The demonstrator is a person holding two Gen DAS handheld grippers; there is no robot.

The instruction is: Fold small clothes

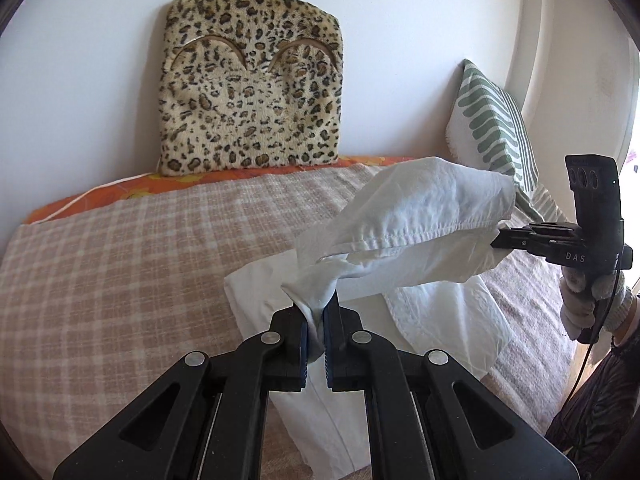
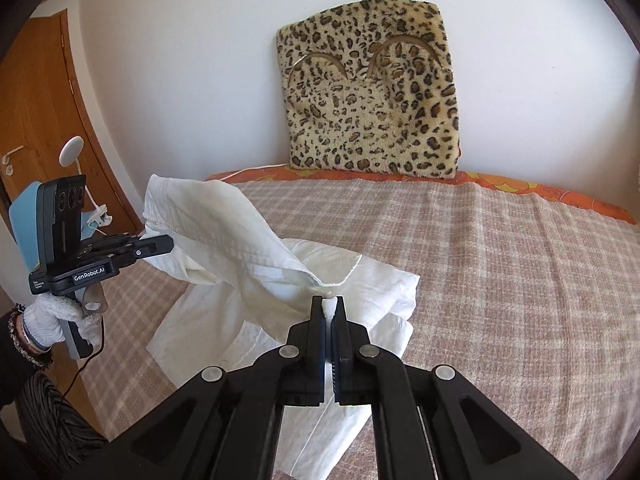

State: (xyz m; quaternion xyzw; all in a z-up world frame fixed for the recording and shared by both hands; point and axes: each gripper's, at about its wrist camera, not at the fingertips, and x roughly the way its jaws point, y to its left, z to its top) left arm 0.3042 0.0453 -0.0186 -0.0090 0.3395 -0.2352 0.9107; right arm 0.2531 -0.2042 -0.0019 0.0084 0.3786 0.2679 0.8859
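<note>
White garment (image 1: 420, 216) hangs lifted between 2 grippers, left (image 1: 316, 312) and right (image 2: 329, 312), each clamped on an edge; folding looks half done.

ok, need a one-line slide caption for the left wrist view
Left gripper and right gripper both pinch a white garment, lifting part of it above the checked bedspread.
</note>
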